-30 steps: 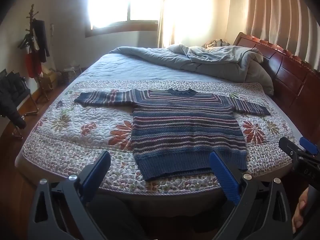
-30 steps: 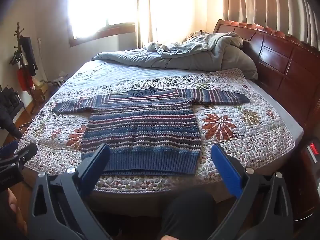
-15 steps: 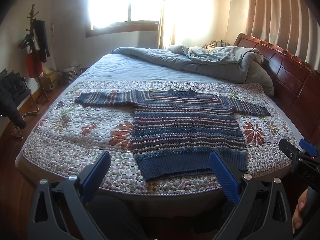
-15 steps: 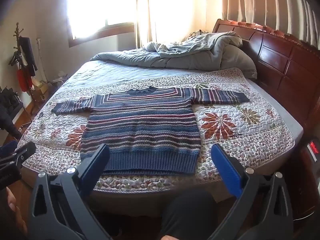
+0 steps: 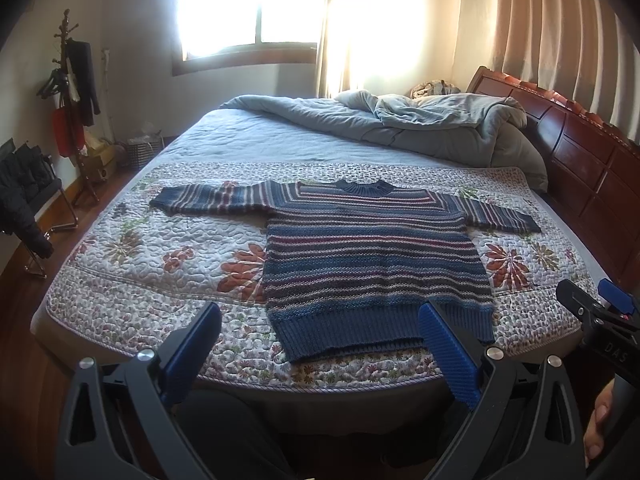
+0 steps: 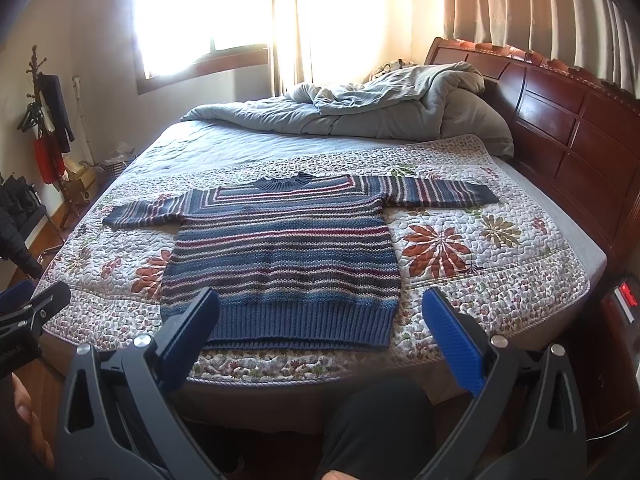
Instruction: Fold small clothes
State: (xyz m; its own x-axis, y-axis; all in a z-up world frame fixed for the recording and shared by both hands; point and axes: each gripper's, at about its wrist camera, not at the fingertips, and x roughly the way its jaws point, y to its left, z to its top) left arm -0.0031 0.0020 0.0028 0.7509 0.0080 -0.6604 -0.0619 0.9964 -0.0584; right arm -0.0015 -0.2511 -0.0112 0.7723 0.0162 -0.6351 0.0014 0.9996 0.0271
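Sweater [image 5: 372,256] first, since it was the task's garment: a striped blue knit, spread flat and face up on the near half of the bed [image 5: 248,148], sleeves out to both sides, hem toward the near edge, neck toward the far side.

The room was a bedroom, with a bright window [image 5: 248,4] in the far wall and pale curtains [image 6: 520,12] hanging behind a dark red wooden headboard [image 6: 568,128] on the right. The bed filled most of both views. A floral quilted cover [image 5: 160,264] lay over its near half, under the sweater. A grey duvet [image 5: 420,128] sat bunched along the far side by the headboard. A coat stand [image 5: 72,92] with dark and red items stood by the left wall.

The left gripper [image 5: 316,344] hovered short of the bed's near edge, its blue-padded jaws spread wide and holding nothing. The right gripper [image 6: 320,330] hung likewise, jaws wide apart and empty, clear of the hem.
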